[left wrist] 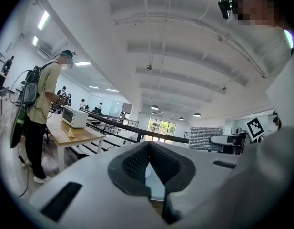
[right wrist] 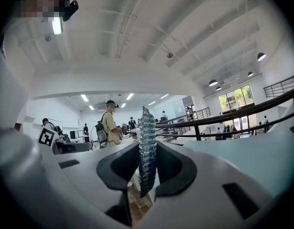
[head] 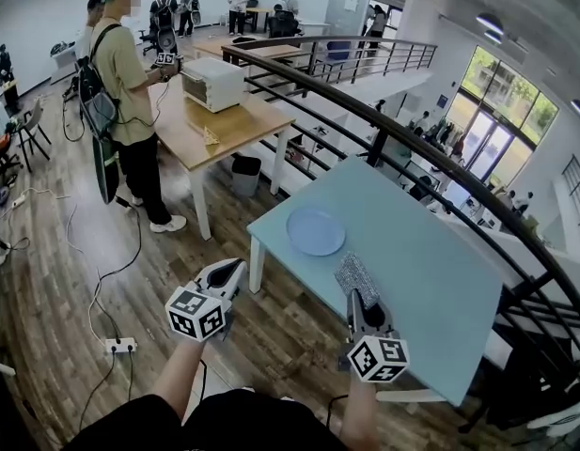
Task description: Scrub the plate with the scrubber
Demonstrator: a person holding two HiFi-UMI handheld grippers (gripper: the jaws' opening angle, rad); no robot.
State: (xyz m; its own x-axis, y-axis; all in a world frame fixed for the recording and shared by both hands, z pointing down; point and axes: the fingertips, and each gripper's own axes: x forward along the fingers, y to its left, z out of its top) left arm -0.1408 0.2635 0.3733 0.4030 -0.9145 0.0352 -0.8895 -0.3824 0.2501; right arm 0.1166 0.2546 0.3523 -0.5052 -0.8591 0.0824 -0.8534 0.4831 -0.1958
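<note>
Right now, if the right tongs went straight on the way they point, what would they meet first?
Probably the plate. The scrubber clamped in the right tongs leads, and in the head view its line runs to the plate's near right edge on the blue table. Height above the table is unclear, so it may pass over.

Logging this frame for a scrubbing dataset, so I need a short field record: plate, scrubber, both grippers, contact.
plate: on the light blue table, near its left corner
scrubber: silvery, clamped upright in right gripper
left gripper: shut, empty, over the floor beside the table
contact: scrubber short of plate, not touching
</note>
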